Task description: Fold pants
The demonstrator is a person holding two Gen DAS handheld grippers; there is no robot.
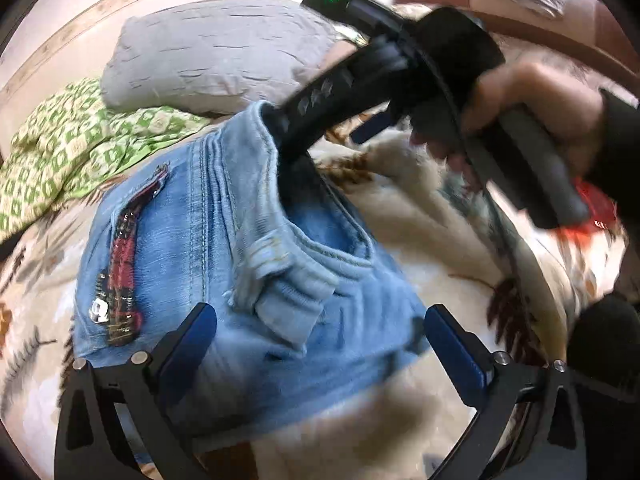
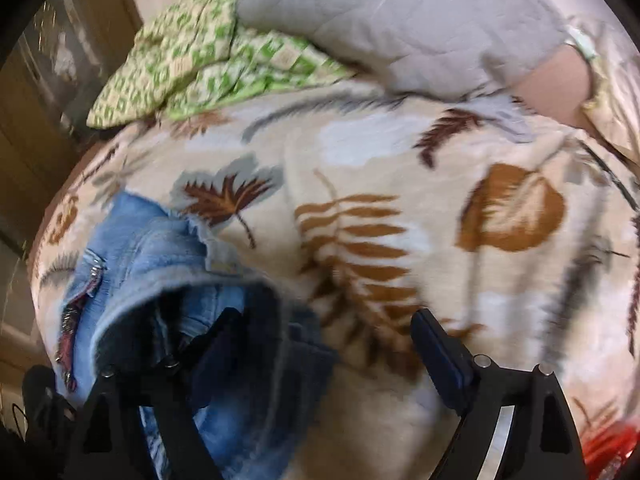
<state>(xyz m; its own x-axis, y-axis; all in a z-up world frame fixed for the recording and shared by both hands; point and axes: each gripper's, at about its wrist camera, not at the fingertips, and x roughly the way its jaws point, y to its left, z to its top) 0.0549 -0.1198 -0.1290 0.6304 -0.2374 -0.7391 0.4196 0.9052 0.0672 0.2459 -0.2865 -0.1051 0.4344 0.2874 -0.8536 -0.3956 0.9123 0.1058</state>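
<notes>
Light blue denim pants [image 1: 224, 240] lie bunched on a leaf-print blanket, with a red beaded zip pocket on the left side. My left gripper [image 1: 320, 336] is open, its blue pads on either side of the denim's near part. In the left wrist view the right gripper's body [image 1: 360, 80] reaches down from the upper right, one finger inside the waistband opening. In the right wrist view my right gripper [image 2: 324, 332] is open; its left finger sits inside the dark pants opening [image 2: 192, 320], its right finger over the blanket.
The cream blanket with brown leaves [image 2: 400, 240] covers the bed. A grey pillow [image 1: 216, 48] and a green checked cloth [image 1: 60, 148] lie at the far side. Something red [image 1: 592, 204] lies at the right edge. A wooden door [image 2: 48, 80] stands at the left.
</notes>
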